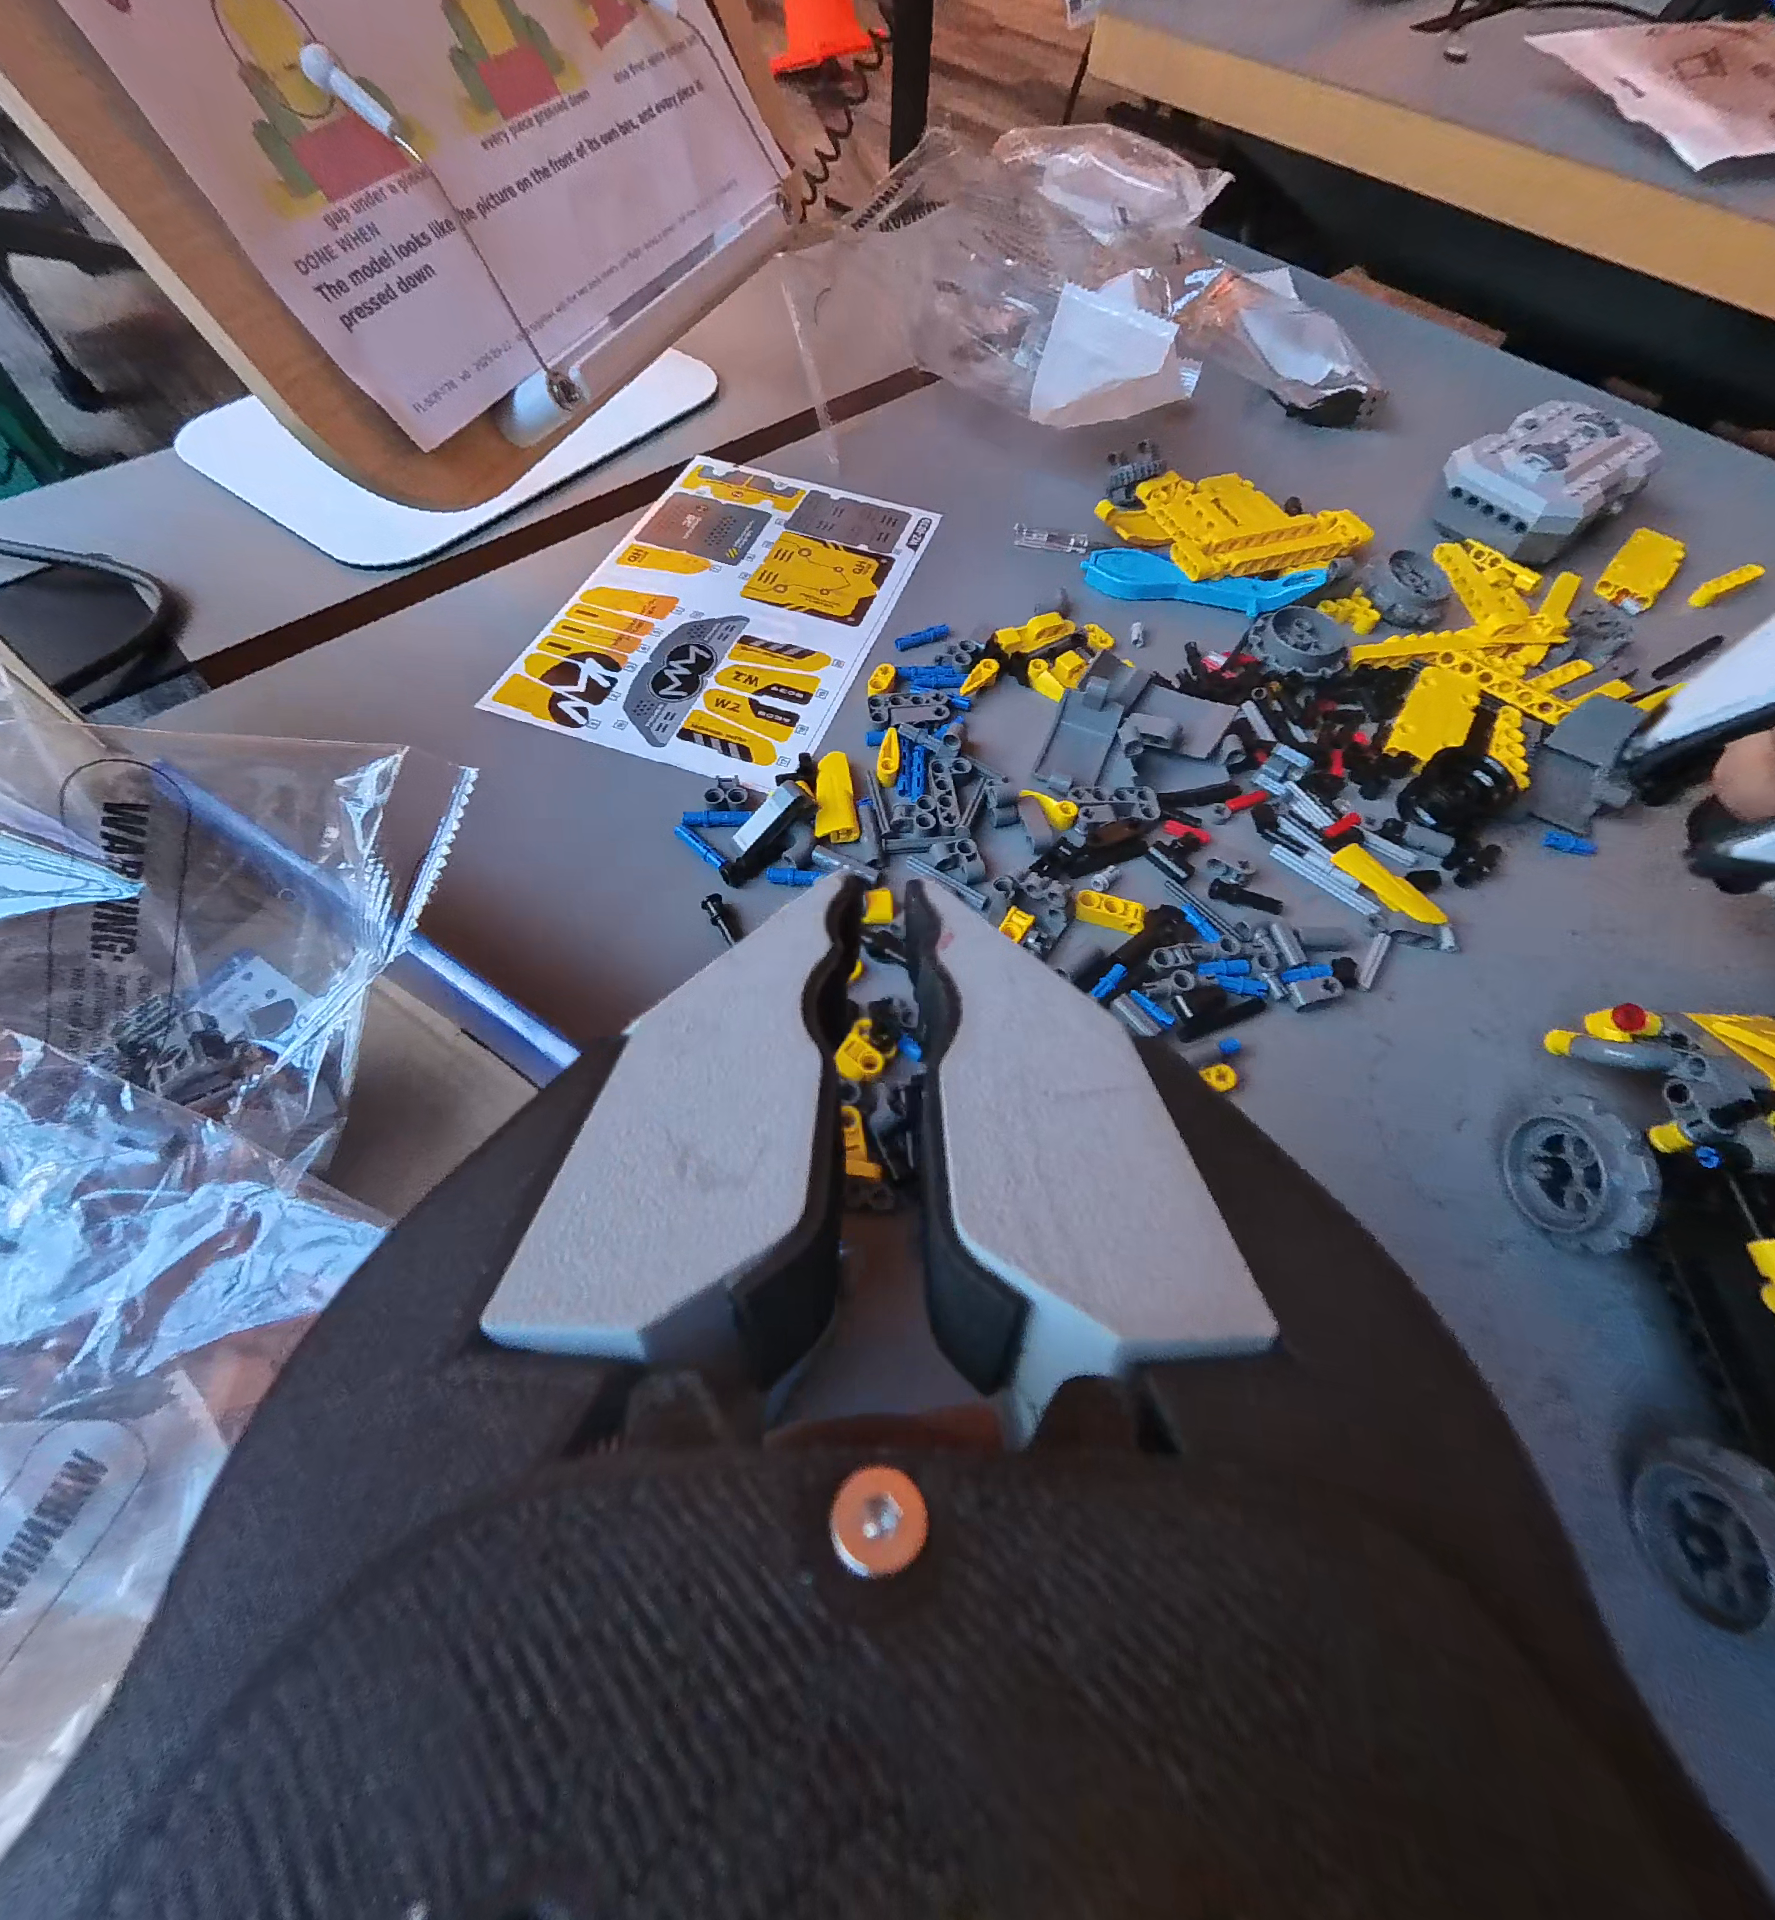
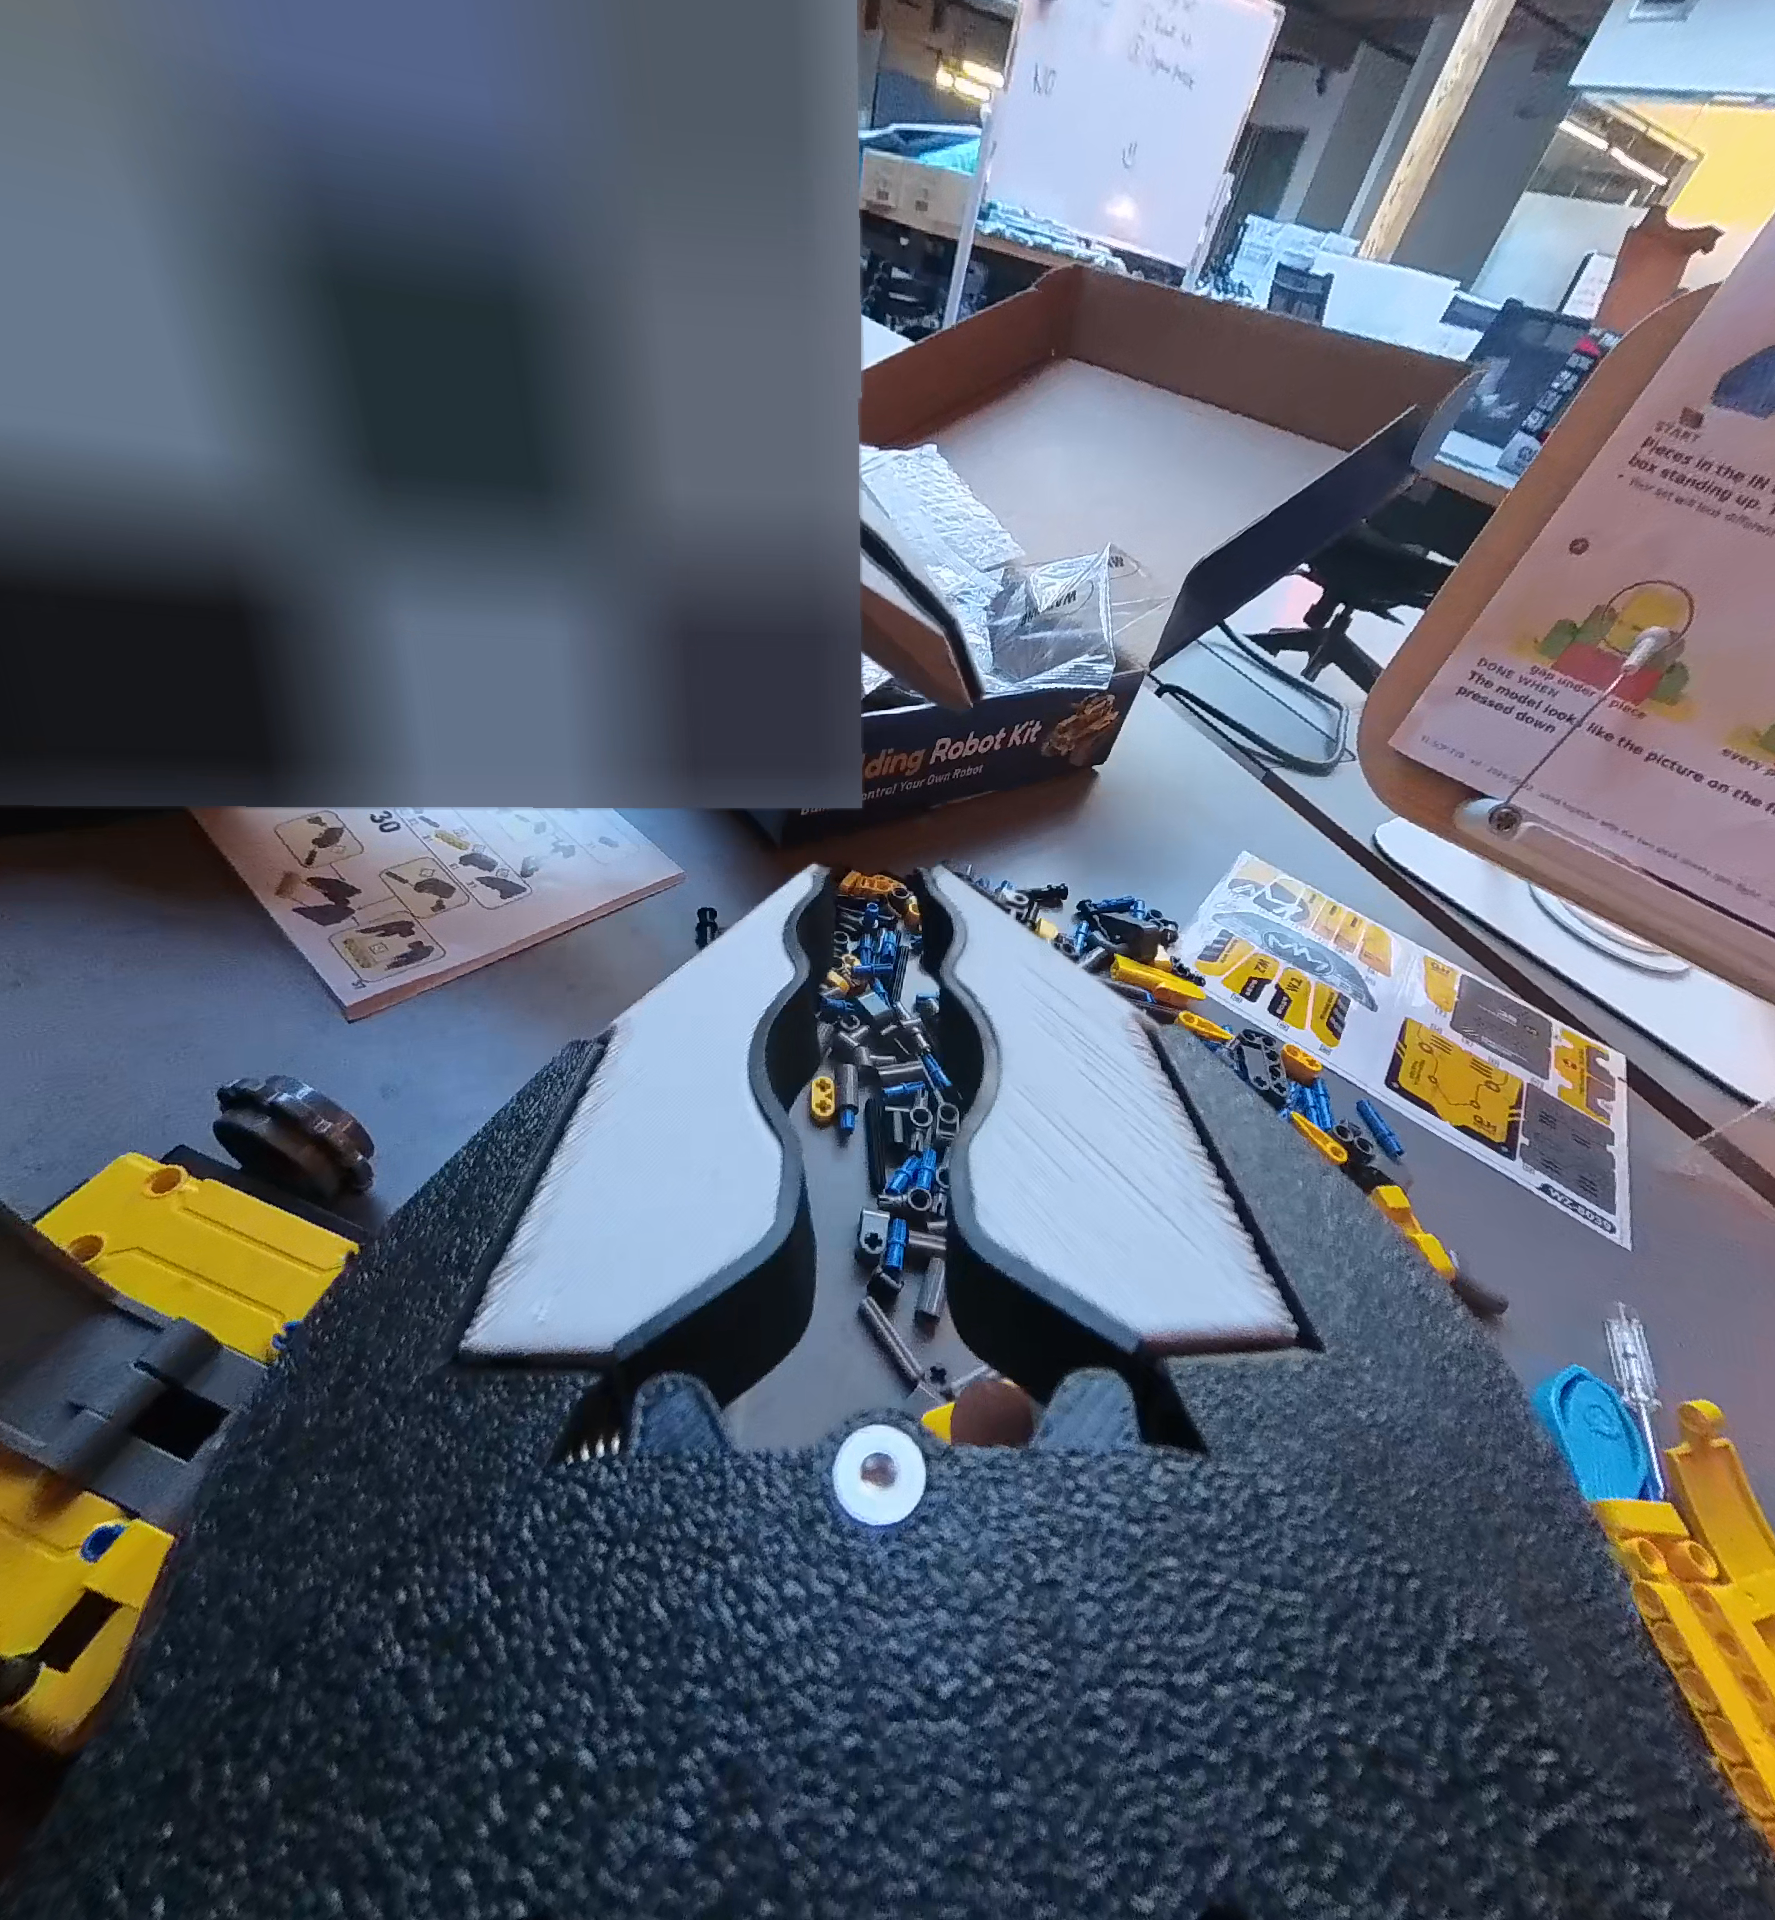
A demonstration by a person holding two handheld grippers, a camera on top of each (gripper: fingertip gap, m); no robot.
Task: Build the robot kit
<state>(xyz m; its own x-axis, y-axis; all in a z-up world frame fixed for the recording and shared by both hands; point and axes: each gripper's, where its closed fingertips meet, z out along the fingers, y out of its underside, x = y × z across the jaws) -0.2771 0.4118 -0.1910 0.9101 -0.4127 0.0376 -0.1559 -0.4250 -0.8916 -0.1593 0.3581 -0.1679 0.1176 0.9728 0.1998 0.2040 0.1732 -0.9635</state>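
Left gripper (image 1: 881, 906): tilted down over near edge of the parts pile (image 1: 1174, 810) on the desk (image 1: 571, 852), tips nearly together, pinching nothing | right gripper (image 2: 867, 883): low over the same pile, narrow gap, empty | sticker sheet (image 1: 717, 613) beside pile.

Left gripper (image 1: 878, 904): jaws narrowly parted, holding nothing, poised over the near edge of a heap of small pieces (image 1: 1153, 810), yellow, grey, black and blue, with a sticker sheet (image 1: 717, 613) ahead-left. Right gripper (image 2: 867, 883): jaws slightly apart, empty, above blue and grey pins (image 2: 898, 1091); a yellow-and-grey assembly (image 2: 83, 1382) lies at lower left.
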